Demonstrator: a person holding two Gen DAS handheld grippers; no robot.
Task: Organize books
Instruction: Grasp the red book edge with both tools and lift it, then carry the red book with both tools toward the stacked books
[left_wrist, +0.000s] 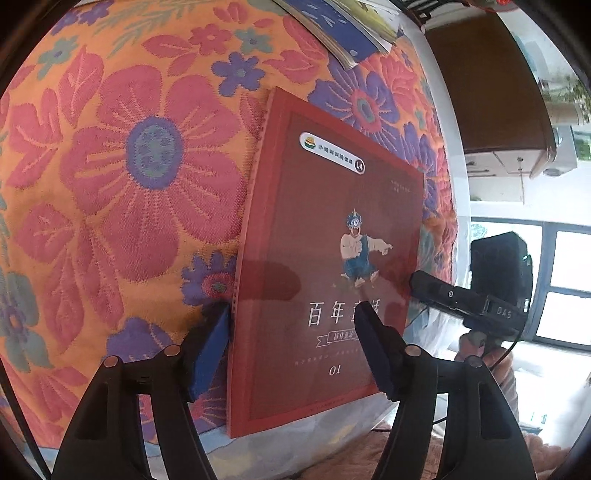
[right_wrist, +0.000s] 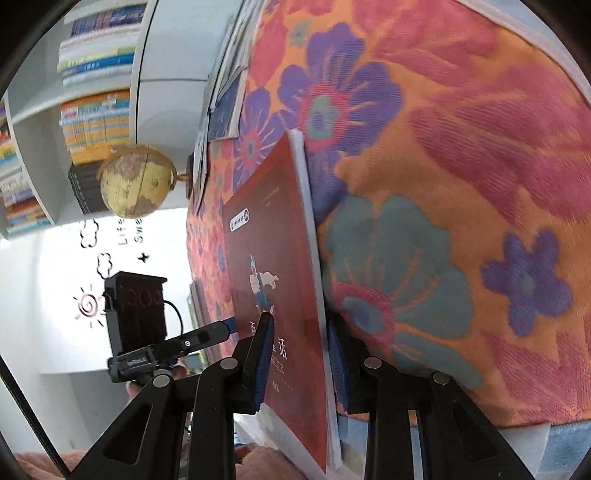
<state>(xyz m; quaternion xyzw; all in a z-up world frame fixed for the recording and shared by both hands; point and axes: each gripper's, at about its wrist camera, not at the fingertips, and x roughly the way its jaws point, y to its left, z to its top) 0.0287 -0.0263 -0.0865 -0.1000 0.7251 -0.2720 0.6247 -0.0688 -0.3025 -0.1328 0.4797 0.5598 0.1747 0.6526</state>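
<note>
a: red cover, that's the red book (left_wrist: 325, 236), lying on the floral cloth (left_wrist: 110, 177) near the front edge, its right side lifted a little.

b: start at the left. what's the left gripper (left_wrist: 295, 317) doing?

a: its jaws stand apart, one blue pad on the cloth just off the spine, the other over the cover. from where i stand it isn't pressing on the book.

b: and the right one?

a: the right gripper (right_wrist: 301, 354) is clamped on the book's right edge, one pad on the cover, one under the pages. seen from the left wrist, it pokes in beside that same edge.

b: so how should the lift go?

a: i'd judge the right grip does the carrying. it sits near a corner, so the thin book may sag or swing; a slow raise with the left jaws steadying the spine side would help.

b: where would it go?

a: probably the stack of books (left_wrist: 343, 33) at the far side of the cloth, a blue one on top. there's also a bookshelf (right_wrist: 85, 110) far left, behind a globe (right_wrist: 135, 181), but which is meant i can't tell.

b: any risk?

a: the cloth could snag the left pad if it drags.
</note>
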